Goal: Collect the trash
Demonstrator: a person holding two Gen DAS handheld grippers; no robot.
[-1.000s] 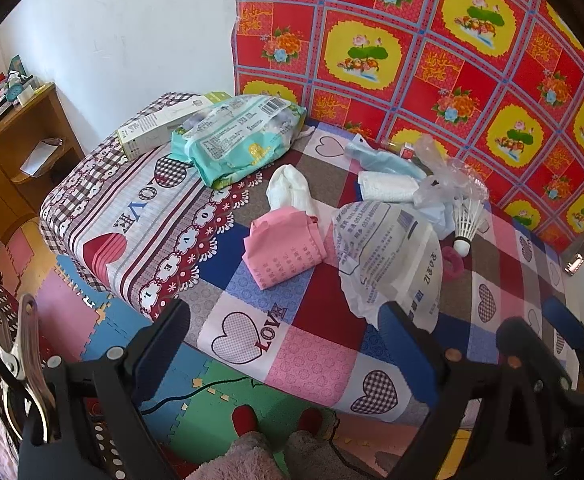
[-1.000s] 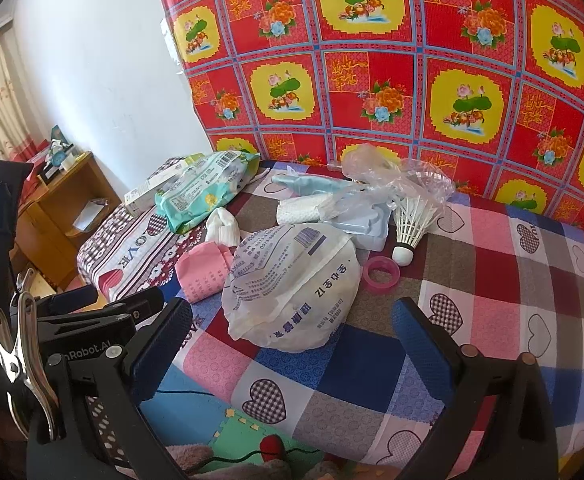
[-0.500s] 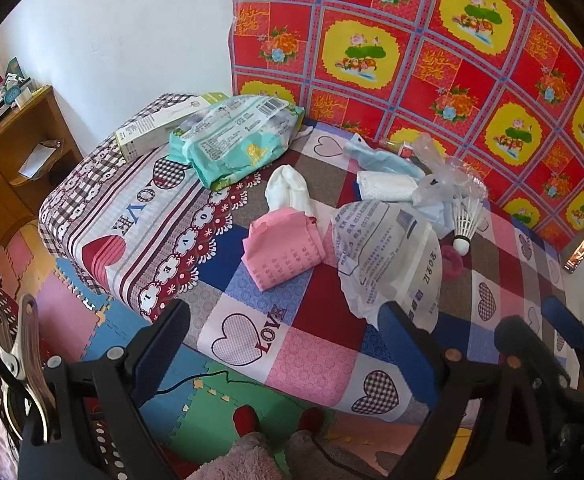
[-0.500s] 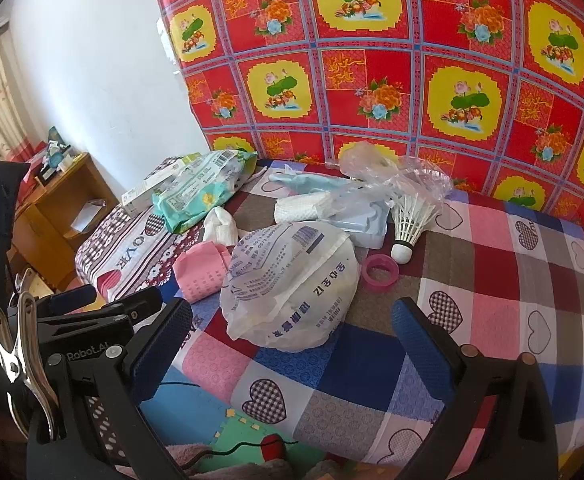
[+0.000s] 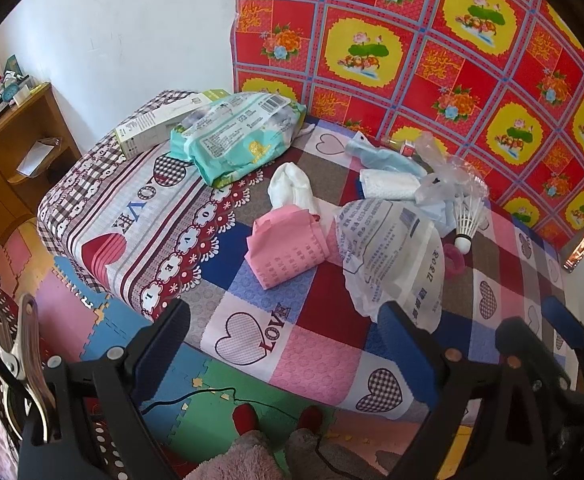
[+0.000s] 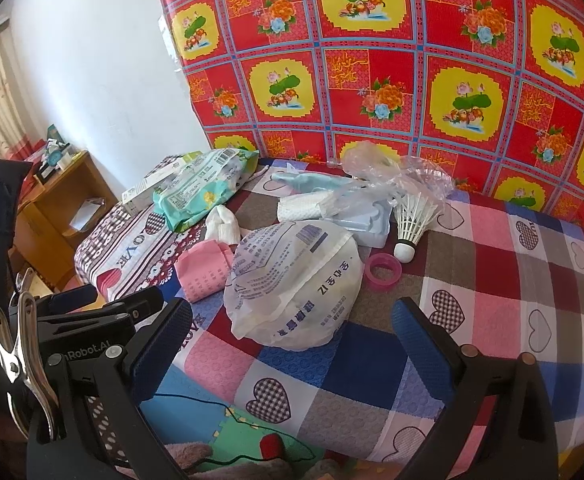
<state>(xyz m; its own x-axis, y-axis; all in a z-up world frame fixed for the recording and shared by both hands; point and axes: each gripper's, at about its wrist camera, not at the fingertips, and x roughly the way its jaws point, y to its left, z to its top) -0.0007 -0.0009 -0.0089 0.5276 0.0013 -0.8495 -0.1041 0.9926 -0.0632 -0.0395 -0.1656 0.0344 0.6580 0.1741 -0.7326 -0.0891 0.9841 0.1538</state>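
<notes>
My left tongs (image 5: pixel 284 334) and right tongs (image 6: pixel 292 330) hang spread apart and empty at the near edge of the tabletop (image 6: pixel 371 364); over the last second they have barely shifted, so nothing is collected yet. Just beyond lies the white printed bag (image 6: pixel 292 276), touching the pink packet (image 5: pixel 288 244). Farther back sit the shuttlecock (image 6: pixel 409 220), crumpled clear plastic (image 6: pixel 387 176) and the teal pack (image 5: pixel 240 136). What lies under that plastic I cannot make out.

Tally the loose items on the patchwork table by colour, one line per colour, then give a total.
White: 4 (printed bag, shuttlecock, sock, folded towel)
Pink: 2 (pouch, tape ring)
Teal: 1 (wipes pack)
Green-white: 1 (carton)
Clear: 1 (plastic bag)
Total: 9
</notes>
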